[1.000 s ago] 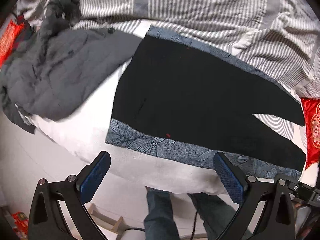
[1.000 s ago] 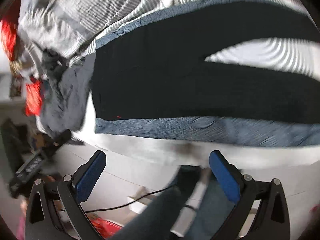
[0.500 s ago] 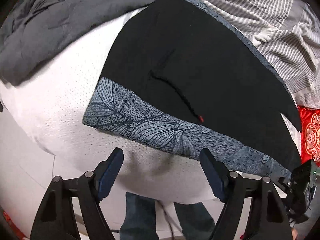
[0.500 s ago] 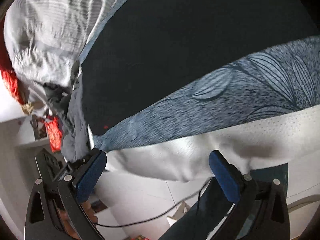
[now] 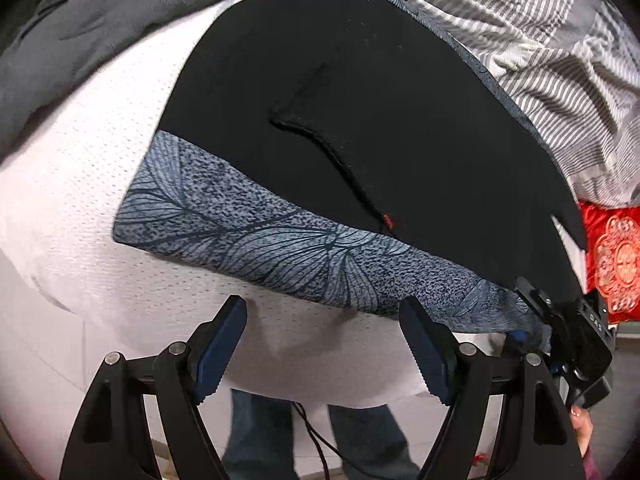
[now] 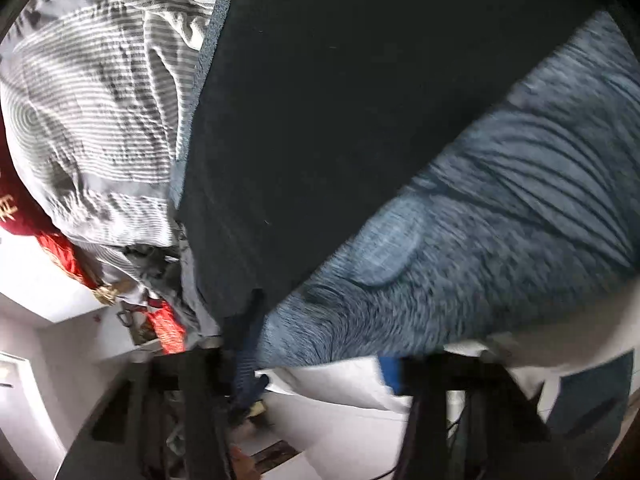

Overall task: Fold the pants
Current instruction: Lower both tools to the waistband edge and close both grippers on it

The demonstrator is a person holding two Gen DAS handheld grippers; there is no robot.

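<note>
A: White mattress (image 5: 72, 208) edge, blue leaf-print cloth (image 5: 248, 220) laid on it, black pants (image 5: 360, 100) spread flat on the cloth. Striped bedding (image 5: 560, 40) beyond, grey garment (image 5: 80, 20) at the far left, red cushion (image 5: 616, 256) to the right.

B: Step?

A: Start of the fold, I judge: both tools are down at the near edge, going for a hold. Left gripper (image 5: 324, 344) hangs over bare mattress just short of the cloth, jaws apart, nothing between them.

B: And the right gripper (image 6: 320, 364)?

A: Blurred in its own view. Its jaws have just been closing. Cloth and the dark pants edge lie between them, but whether the pads press on either I cannot tell. In the left view it sits at the cloth's right end.

B: Next move?

A: The left needs to go forward to the pants' near edge and pinch the black fabric alone, not the cloth beneath. Then both lift together and carry the near half across.

B: Change from a second ago?

A: Both views sat higher then, showing the whole pants with the legs split apart; now they are low and close. Left jaws stood wider then. The person's legs (image 5: 360, 440) show below the mattress as before.
</note>
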